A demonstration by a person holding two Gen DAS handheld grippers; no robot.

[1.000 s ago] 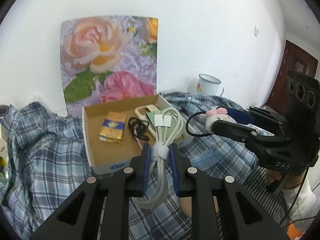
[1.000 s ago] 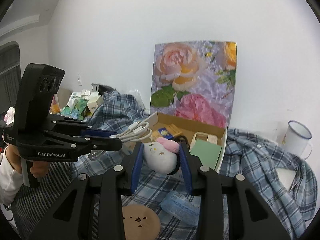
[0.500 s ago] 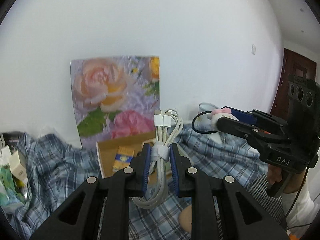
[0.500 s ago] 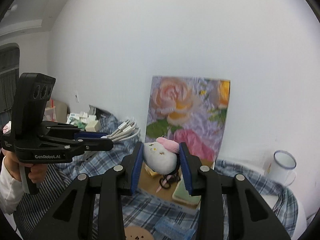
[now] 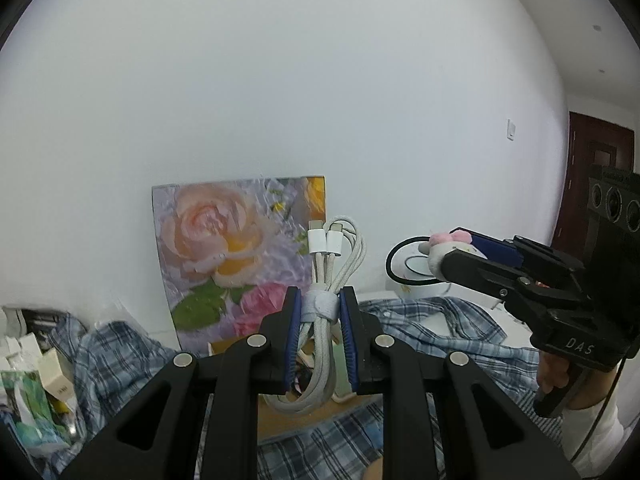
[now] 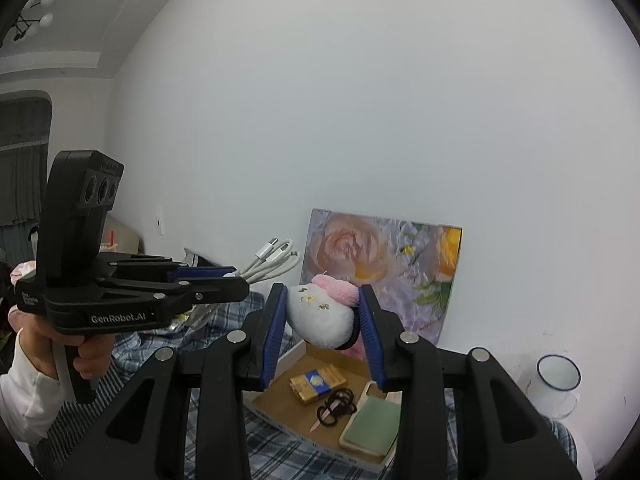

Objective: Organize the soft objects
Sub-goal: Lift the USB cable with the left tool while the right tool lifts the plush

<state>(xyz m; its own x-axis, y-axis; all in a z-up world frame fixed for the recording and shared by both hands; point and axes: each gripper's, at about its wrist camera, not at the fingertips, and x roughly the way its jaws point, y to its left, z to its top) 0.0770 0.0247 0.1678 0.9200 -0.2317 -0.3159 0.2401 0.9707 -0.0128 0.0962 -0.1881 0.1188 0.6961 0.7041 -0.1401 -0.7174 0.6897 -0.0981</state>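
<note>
My left gripper (image 5: pixel 319 307) is shut on a bundled white charging cable (image 5: pixel 328 276), its two plugs pointing up in front of the flower picture. The right gripper (image 6: pixel 322 302) is shut on a white plush cat toy with a pink bow (image 6: pixel 322 312), and a black hair loop hangs from the toy (image 5: pixel 400 258). Both are held high in the air above an open cardboard box (image 6: pixel 280 364). In the right wrist view the left gripper (image 6: pixel 240 286) shows at left with the cable (image 6: pixel 272 262); in the left wrist view the right gripper (image 5: pixel 438 254) shows at right with the toy (image 5: pixel 440 246).
The box holds a gold-blue packet (image 6: pixel 316 382), black hair ties (image 6: pixel 336 406) and a green phone case (image 6: pixel 372 426). A blue plaid cloth (image 5: pixel 432 328) covers the surface. A flower picture (image 5: pixel 224 256) leans on the wall, a white enamel mug (image 6: pixel 556 380) stands right, and small boxes (image 5: pixel 36 368) pile at left.
Both grippers have risen together, still holding the cable and the plush toy. The box and cloth have dropped low in both views and the wall fills most of each.
</note>
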